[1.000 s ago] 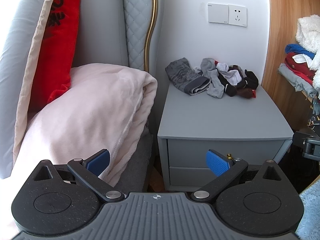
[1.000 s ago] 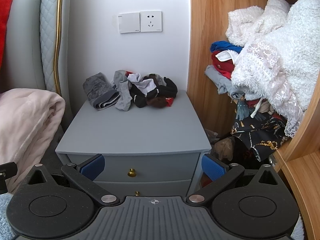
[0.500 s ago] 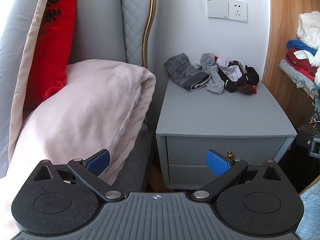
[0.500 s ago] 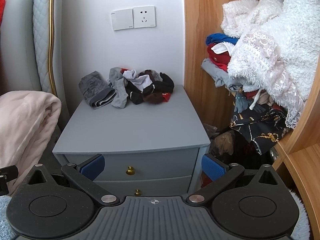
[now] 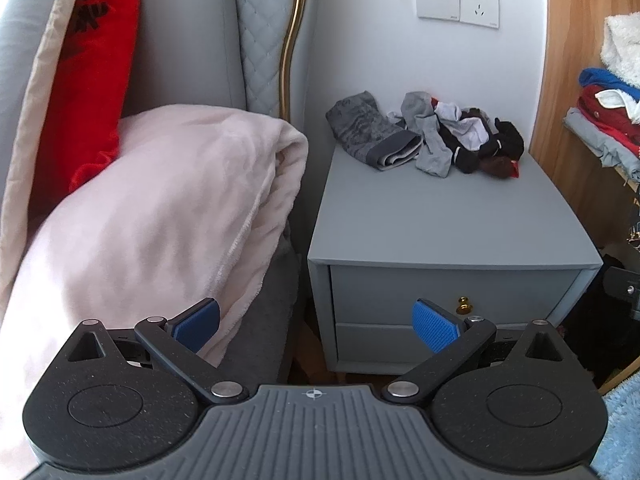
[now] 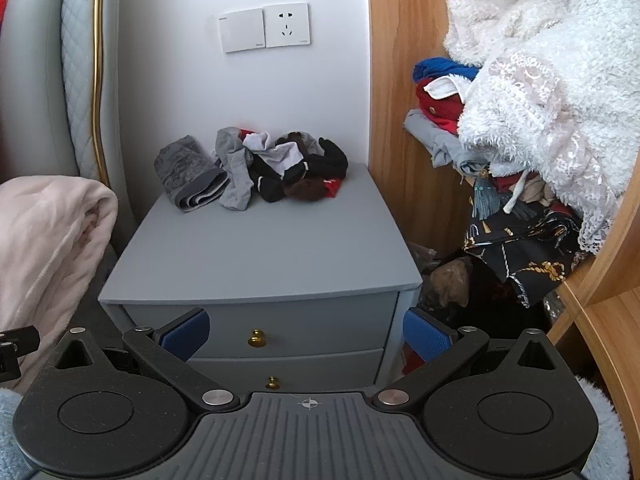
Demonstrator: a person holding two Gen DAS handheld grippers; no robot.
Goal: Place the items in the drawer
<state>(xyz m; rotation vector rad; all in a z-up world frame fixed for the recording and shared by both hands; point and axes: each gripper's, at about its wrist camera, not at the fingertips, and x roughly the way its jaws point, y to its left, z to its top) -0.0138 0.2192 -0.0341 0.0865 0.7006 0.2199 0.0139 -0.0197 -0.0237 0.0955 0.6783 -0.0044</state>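
A grey nightstand (image 5: 436, 220) (image 6: 264, 252) stands against the wall with two shut drawers. The upper drawer (image 6: 280, 326) has a gold knob (image 6: 257, 338) (image 5: 464, 304); the lower drawer (image 6: 320, 368) has its own knob (image 6: 273, 382). At the back of the top lies a pile of socks (image 5: 464, 140) (image 6: 288, 170) beside a folded grey garment (image 5: 372, 136) (image 6: 188, 174). My left gripper (image 5: 316, 320) hangs open in front of the nightstand's left edge, holding nothing. My right gripper (image 6: 306, 334) is open before the upper drawer, its knob between the pads.
A pink blanket (image 5: 152, 216) (image 6: 44, 240) drapes off the bed left of the nightstand, below a red cushion (image 5: 92, 64). Wooden shelves (image 6: 404, 80) stuffed with clothes (image 6: 540, 100) crowd the right side. A light blue rug (image 5: 624, 420) covers the floor.
Both grippers have risen and drawn slightly back, so the nightstand sits lower and more of its top shows. Both stay open and nothing was grasped.
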